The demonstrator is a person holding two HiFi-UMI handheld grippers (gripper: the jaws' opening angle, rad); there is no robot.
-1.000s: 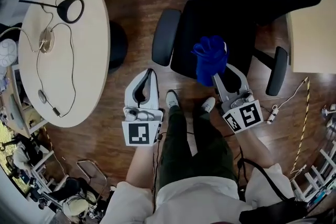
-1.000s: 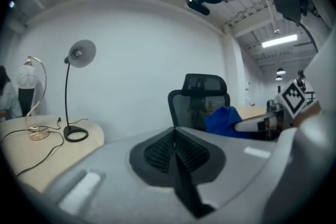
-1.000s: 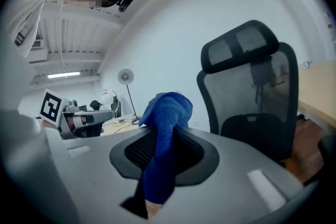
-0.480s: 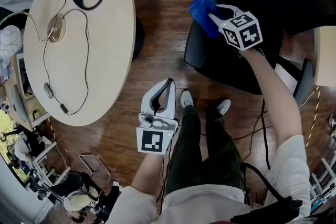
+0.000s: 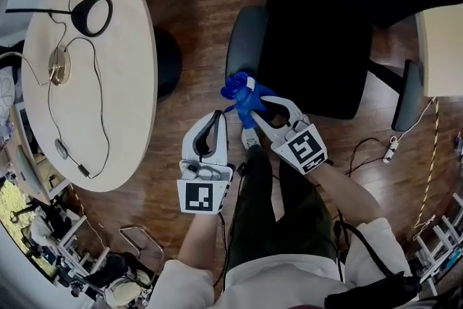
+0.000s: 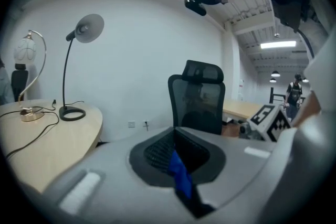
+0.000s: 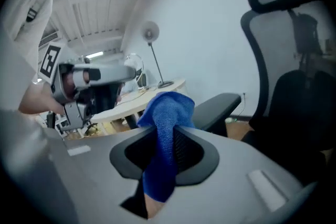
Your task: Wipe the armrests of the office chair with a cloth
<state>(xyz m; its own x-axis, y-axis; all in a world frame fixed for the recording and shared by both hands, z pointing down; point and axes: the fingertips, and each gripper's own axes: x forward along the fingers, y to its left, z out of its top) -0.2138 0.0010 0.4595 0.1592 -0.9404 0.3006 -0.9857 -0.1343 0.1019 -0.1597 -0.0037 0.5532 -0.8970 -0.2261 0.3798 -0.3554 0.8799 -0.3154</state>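
The black office chair (image 5: pixel 318 61) stands ahead of me, with one armrest (image 5: pixel 246 43) at its left and the other (image 5: pixel 409 94) at far right. My right gripper (image 5: pixel 249 106) is shut on a bunched blue cloth (image 5: pixel 239 89), held just short of the nearer armrest and apart from it. In the right gripper view the cloth (image 7: pixel 167 113) drapes over the jaws, with that armrest (image 7: pixel 220 105) behind. My left gripper (image 5: pixel 217 116) is shut, its tip beside the cloth. A thin blue strip (image 6: pixel 181 176) shows between its jaws; I cannot tell if it is pinched.
An oval wooden table (image 5: pixel 101 105) at left carries a desk lamp's base (image 5: pixel 92 14) and cables. A dark round stool (image 5: pixel 170 61) sits between table and chair. A desk corner (image 5: pixel 441 47) is at right. Cables (image 5: pixel 376 148) lie on the floor. My legs (image 5: pixel 268 199) are below.
My right gripper has pulled the cloth back from the left armrest, down and toward me, ending beside the left gripper's tip. The left gripper has barely moved.
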